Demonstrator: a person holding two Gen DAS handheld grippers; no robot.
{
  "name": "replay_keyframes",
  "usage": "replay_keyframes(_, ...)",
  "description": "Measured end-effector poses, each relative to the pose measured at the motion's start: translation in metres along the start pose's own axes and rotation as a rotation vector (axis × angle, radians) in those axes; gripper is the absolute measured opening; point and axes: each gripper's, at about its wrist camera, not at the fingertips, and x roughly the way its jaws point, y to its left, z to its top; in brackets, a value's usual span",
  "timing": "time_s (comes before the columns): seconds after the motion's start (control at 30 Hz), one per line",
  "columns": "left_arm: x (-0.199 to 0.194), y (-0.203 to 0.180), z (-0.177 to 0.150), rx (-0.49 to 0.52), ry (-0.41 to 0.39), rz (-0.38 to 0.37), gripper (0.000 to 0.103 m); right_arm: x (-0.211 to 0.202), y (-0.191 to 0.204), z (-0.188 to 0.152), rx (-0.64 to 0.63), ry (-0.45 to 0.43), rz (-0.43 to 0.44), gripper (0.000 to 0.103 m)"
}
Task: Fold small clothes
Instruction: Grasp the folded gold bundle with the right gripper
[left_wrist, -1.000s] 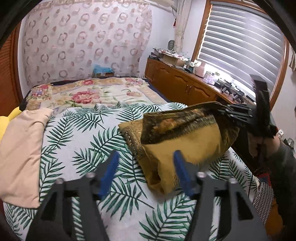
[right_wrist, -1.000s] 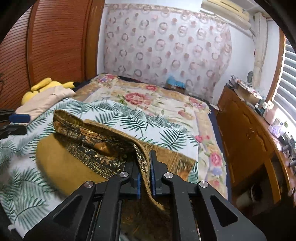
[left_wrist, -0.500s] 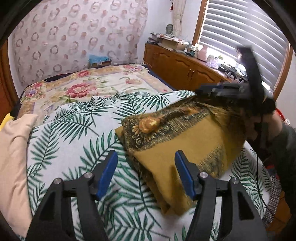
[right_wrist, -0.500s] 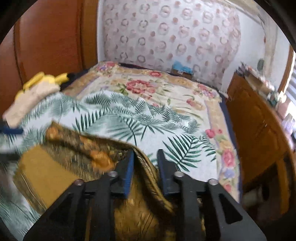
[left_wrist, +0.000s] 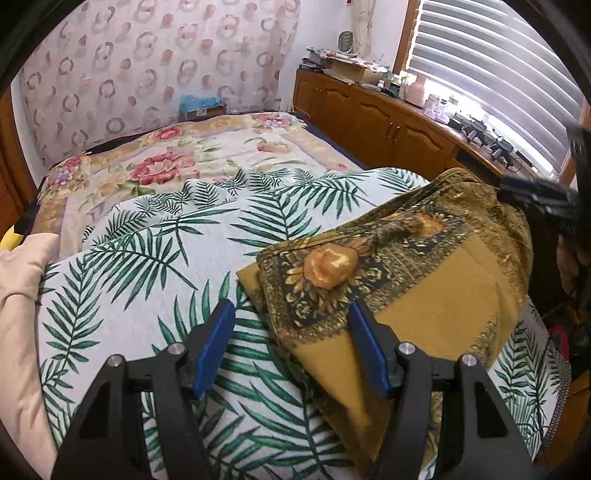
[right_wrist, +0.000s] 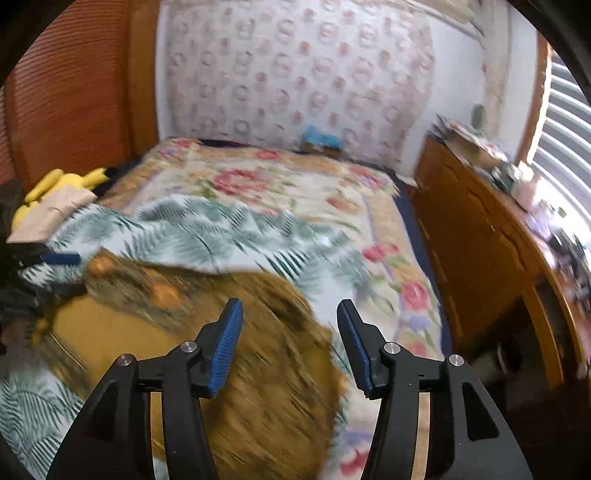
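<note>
A mustard-yellow garment (left_wrist: 436, 295) with a dark floral patterned border lies folded over on the palm-leaf bedspread (left_wrist: 147, 258). My left gripper (left_wrist: 291, 347) is open and empty, just above the garment's near left corner. My right gripper (right_wrist: 288, 347) is open and empty above the same garment (right_wrist: 258, 362), which is blurred in the right wrist view. The right gripper also shows at the right edge of the left wrist view (left_wrist: 543, 203), by the garment's far edge.
A beige folded cloth (left_wrist: 18, 314) lies at the bed's left side, with a yellow item (right_wrist: 62, 184) beyond it. A floral quilt (left_wrist: 166, 162) covers the far bed. A wooden cabinet (left_wrist: 388, 125) with clutter runs along the right under the blinds.
My right gripper was shut on the garment's edge, carried it over and down, then opened and let it go. The garment now lies flat. My left gripper stayed open.
</note>
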Motion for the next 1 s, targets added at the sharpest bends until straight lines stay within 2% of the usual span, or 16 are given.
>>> replay_keyframes(0.07,0.006,0.002,0.000,-0.006,0.010,0.002,0.063,0.006,-0.012,-0.013,0.036,0.039,-0.003,0.054)
replay_keyframes(0.27,0.021,0.011,0.002,-0.039,0.033,-0.005,0.063,0.027,-0.032,-0.031,0.149,0.093,0.073,0.054)
replay_keyframes(0.67,0.025,0.021,0.006,-0.069,0.018,-0.015,0.063,0.059,-0.026,-0.023,0.145,0.112,0.130,0.054)
replay_keyframes(0.83,0.025,0.022,0.007,-0.067,0.008,-0.030,0.055,0.066,-0.029,-0.023,0.161,0.116,0.198,0.054)
replay_keyframes(0.97,0.027,0.022,0.010,-0.071,0.008,-0.049,0.048,0.071,-0.029,-0.021,0.169,0.120,0.265,0.045)
replay_keyframes(1.0,0.027,0.022,0.010,-0.074,0.009,-0.060,0.042,0.071,-0.027,-0.020,0.163,0.123,0.279,0.042)
